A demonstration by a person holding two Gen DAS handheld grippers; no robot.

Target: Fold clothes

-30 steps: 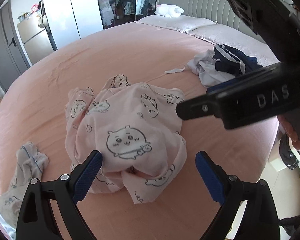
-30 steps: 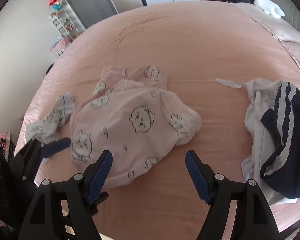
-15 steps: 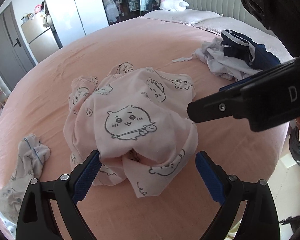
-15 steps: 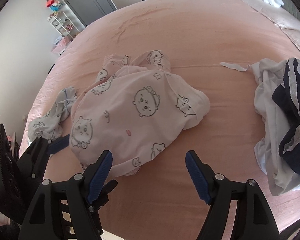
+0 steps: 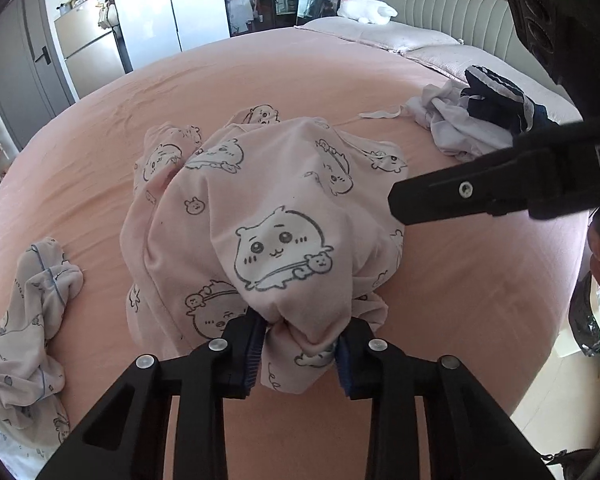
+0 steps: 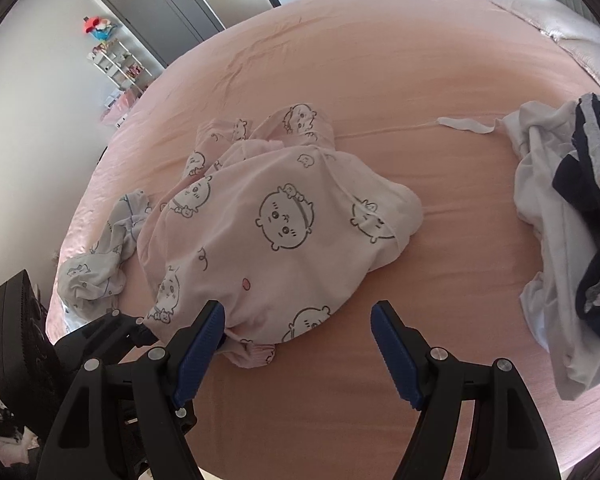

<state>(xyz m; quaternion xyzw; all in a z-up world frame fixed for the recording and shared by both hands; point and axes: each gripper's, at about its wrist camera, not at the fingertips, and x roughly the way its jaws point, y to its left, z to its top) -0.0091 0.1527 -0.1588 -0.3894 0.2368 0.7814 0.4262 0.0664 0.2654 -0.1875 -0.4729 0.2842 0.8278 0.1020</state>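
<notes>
The pink cartoon-print garment (image 5: 276,216) lies crumpled mid-bed (image 5: 460,280), and the left gripper (image 5: 300,350) is closing its jaws on the near bunched edge. This looks like the opening pick-up; next, that edge needs lifting and spreading. Only the right wrist view shows the right gripper (image 6: 298,344) gaping wide, empty, over the garment's near end.

Pink shirt (image 5: 260,216) bunched up, so sleeves and collar lost in the folds; near edge tucked out of sight between the blue pads (image 5: 254,346) of the left gripper (image 5: 300,354). Small pale cloth (image 5: 28,320) cut off at 8 o'clock. White and navy pile (image 6: 572,216) cut off at 3 o'clock, kind of clothes not clear. Shelf toys (image 6: 100,28) at 10 o'clock too small to tell.
</notes>
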